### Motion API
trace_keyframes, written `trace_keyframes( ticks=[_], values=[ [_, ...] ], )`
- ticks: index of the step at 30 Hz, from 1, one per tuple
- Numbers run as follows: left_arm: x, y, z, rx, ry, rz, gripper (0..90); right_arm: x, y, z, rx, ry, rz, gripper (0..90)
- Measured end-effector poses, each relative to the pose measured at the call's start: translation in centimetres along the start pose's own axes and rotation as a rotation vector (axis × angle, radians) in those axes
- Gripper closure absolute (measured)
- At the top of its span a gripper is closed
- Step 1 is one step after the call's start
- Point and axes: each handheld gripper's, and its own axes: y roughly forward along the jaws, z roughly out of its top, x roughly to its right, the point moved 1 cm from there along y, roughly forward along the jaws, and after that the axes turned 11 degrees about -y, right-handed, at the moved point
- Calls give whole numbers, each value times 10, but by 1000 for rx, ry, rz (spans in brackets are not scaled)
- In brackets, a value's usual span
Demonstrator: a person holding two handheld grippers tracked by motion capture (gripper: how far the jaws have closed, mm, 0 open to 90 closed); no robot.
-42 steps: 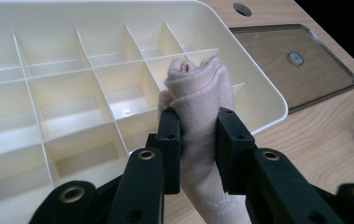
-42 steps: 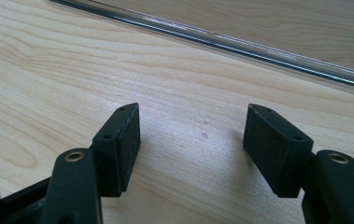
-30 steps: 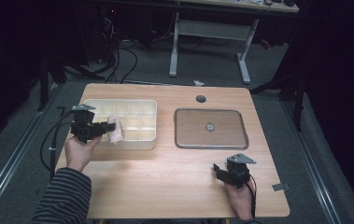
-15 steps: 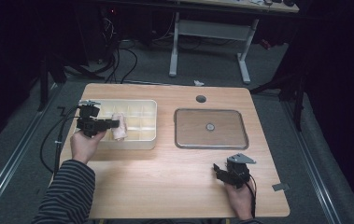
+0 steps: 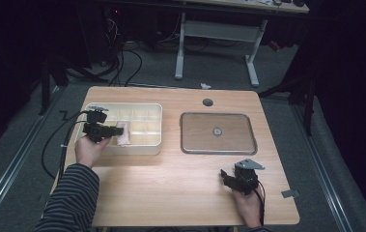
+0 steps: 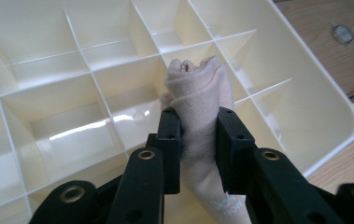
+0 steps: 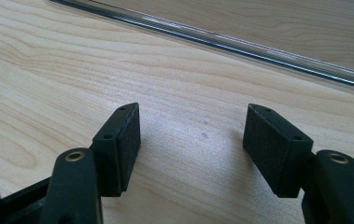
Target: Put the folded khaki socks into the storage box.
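A rolled beige cloth (image 6: 198, 98) is pinched between the jaws of my left gripper (image 6: 198, 140), which is shut on it. It hangs over the cream divided box (image 6: 48, 70), above a middle compartment. From the high view the left gripper (image 5: 115, 130) and the cloth (image 5: 123, 134) sit over the box (image 5: 155, 125) near its front left. My right gripper (image 7: 191, 135) stands open just above bare wood, nothing between its jaws. In the high view the right gripper (image 5: 225, 176) rests near the table's front right.
A clear flat lid or tray (image 5: 218, 133) lies on the wooden table (image 5: 161, 188) right of the box; its edge (image 7: 212, 37) runs ahead of the right gripper. A round hole (image 5: 207, 102) sits near the far edge. A cable (image 5: 60, 140) trails off the left side.
My left gripper has carried the rolled cloth slightly back and right, farther over the box. The right gripper has stayed where it was.
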Motion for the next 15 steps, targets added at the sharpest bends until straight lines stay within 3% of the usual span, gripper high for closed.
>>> trace_keyframes(
  ticks=[9, 15],
  values=[
    [-2, 7, -3, -21, 32, 43, 737, 0, 0, 0, 0, 0, 0, 369],
    [-3, 9, -3, -39, 46, 45, 734, 0, 0, 0, 0, 0, 0, 369]
  ],
)
